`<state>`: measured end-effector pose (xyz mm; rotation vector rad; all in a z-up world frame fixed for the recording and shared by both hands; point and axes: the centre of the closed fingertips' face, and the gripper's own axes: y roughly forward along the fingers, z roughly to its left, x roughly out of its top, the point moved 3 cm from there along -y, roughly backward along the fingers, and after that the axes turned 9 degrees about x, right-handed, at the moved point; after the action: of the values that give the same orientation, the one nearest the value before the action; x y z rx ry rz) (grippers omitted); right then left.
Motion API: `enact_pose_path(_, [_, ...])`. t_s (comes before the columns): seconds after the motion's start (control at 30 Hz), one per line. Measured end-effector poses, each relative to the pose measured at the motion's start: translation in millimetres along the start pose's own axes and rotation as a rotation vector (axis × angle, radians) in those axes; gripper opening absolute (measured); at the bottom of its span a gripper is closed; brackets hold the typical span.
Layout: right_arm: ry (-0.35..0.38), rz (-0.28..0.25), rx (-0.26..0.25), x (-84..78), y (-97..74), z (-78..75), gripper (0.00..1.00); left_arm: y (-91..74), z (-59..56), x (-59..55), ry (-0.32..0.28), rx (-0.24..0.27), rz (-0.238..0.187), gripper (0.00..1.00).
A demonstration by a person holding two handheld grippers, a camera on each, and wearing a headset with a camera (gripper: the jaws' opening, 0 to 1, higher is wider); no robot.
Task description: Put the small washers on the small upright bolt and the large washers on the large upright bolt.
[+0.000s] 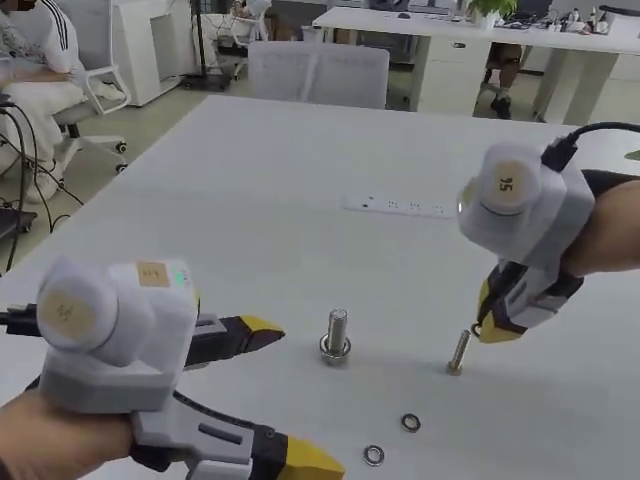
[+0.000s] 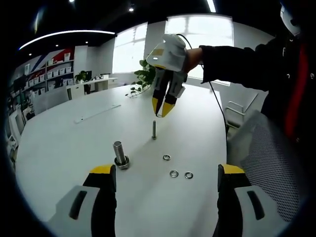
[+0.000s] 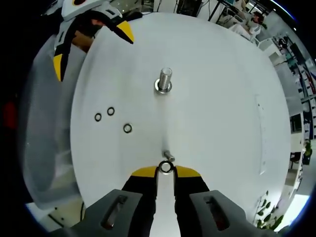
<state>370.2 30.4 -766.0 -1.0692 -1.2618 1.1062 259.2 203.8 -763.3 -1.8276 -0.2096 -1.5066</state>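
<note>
A small washer (image 3: 161, 165) is clamped in the right claw (image 3: 166, 170) just above the small upright bolt (image 3: 169, 156) on the bench (image 1: 300, 200), and should be centred and levelled before release; the left claw (image 2: 167, 170) is held wide apart.

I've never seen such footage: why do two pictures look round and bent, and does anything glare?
Left gripper view: a fisheye lens bows the white table; the bright windows wash out. Right gripper view: same bowing; the small silver washer in the yellow-tipped right gripper is sharp. Head view: straight lines, even light, faint shadows.
</note>
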Motion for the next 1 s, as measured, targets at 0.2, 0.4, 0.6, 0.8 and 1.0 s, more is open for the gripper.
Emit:
enact_pose_path(0.2, [-0.007, 0.002, 0.002, 2.2, 2.7, -2.5, 0.13, 1.3, -0.2, -1.6, -0.003, 0.002, 0.004, 0.84])
enact_pose_path(0.4, [-0.010, 0.002, 0.010, 2.6, 6.6, -4.5, 0.13, 3.6, -1.3, -3.9, -0.009, 0.000, 0.009, 0.84])
enact_pose_path(0.6, [-0.014, 0.007, 0.024, 3.6, 12.0, -5.0, 0.13, 4.5, 0.4, -7.1, -0.016, 0.001, 0.015, 0.84])
enact_pose_path(0.8, [-0.013, 0.011, 0.030, 1.9, 14.3, -6.4, 0.13, 4.5, 0.3, -7.1, -0.020, 0.003, 0.016, 0.84])
enact_pose_path(1.0, [-0.013, 0.013, 0.035, 0.9, 16.3, -7.2, 0.13, 4.4, 0.2, -7.7, -0.022, 0.006, 0.020, 0.84])
